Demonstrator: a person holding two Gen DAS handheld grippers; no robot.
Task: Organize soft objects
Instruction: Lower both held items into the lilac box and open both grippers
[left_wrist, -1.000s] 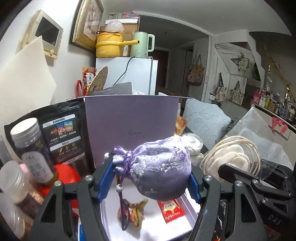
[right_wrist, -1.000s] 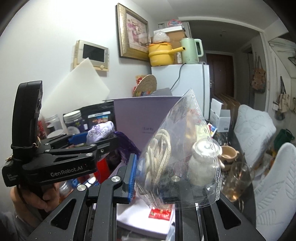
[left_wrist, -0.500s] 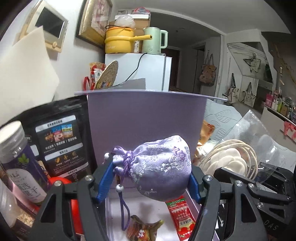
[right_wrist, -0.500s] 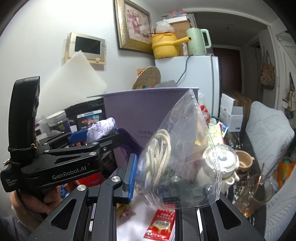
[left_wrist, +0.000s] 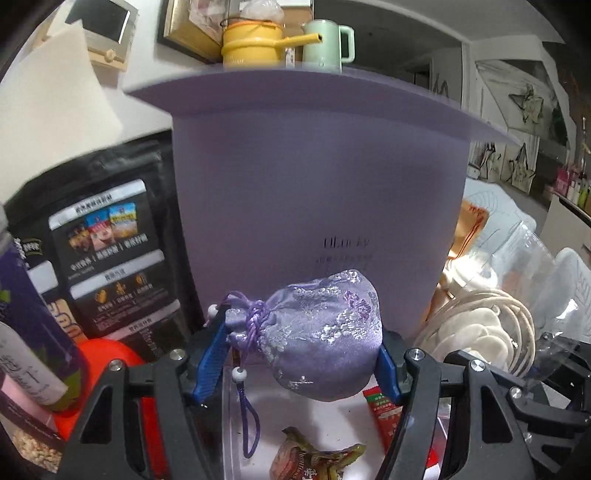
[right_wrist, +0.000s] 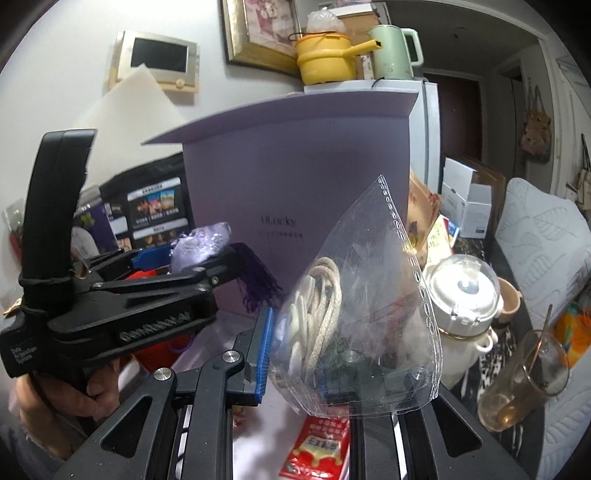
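My left gripper (left_wrist: 299, 363) is shut on a lilac brocade drawstring pouch (left_wrist: 325, 339), held just above the white floor of an open lilac box (left_wrist: 321, 192) whose lid stands upright behind. The pouch's cord with white beads (left_wrist: 248, 406) hangs down. My right gripper (right_wrist: 328, 369) is shut on a clear plastic bag (right_wrist: 373, 325) holding a cream rope-like item (right_wrist: 317, 314), to the right of the left gripper (right_wrist: 207, 266). The pouch also shows in the right wrist view (right_wrist: 201, 245).
A red sachet (right_wrist: 317, 450) and a crumpled snack wrapper (left_wrist: 314, 458) lie on the box floor. A black snack bag (left_wrist: 103, 258), jars and a red lid (left_wrist: 107, 354) crowd the left. A white teapot (right_wrist: 461, 306), a glass (right_wrist: 524, 376) and cushions stand right.
Both grippers have moved forward, closer to the lilac box, which now fills much more of both views. Each still holds its object.
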